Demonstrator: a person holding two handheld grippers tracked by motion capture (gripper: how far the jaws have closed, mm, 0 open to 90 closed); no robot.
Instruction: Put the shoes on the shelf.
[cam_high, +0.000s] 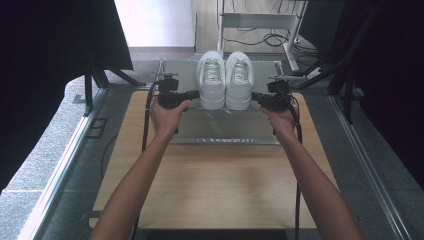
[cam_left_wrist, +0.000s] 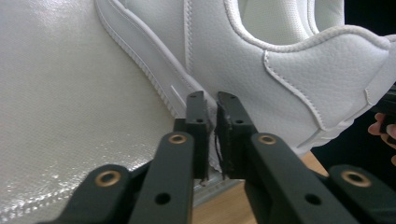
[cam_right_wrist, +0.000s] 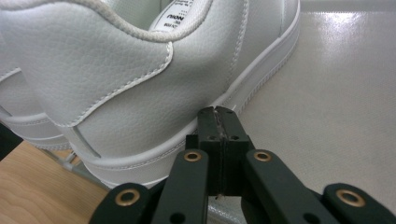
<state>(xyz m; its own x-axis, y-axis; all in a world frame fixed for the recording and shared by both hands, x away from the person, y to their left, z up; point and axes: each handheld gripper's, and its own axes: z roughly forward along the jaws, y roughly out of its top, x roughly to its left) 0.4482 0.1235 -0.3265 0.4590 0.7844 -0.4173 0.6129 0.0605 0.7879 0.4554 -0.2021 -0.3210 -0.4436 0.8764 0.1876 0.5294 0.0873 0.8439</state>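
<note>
Two white leather sneakers stand side by side, toes pointing away, on a shiny grey mat (cam_high: 225, 127). My left gripper (cam_high: 192, 95) sits at the outer side of the left sneaker (cam_high: 211, 80) near its heel. In the left gripper view its jaws (cam_left_wrist: 212, 100) are shut to a thin slit, tips against the sneaker's (cam_left_wrist: 280, 70) sole. My right gripper (cam_high: 255, 96) mirrors it beside the right sneaker (cam_high: 239, 80). In the right gripper view its jaws (cam_right_wrist: 215, 112) are shut tight, tips touching that sneaker's (cam_right_wrist: 116, 70) sole rim. Neither holds anything that I can see.
The mat lies on a wooden table (cam_high: 220, 185), and the sneakers' heels reach near a step in the mat. Metal frame rails (cam_high: 370, 165) run along both sides of the table. A white stand (cam_high: 260, 22) with cables is behind the table.
</note>
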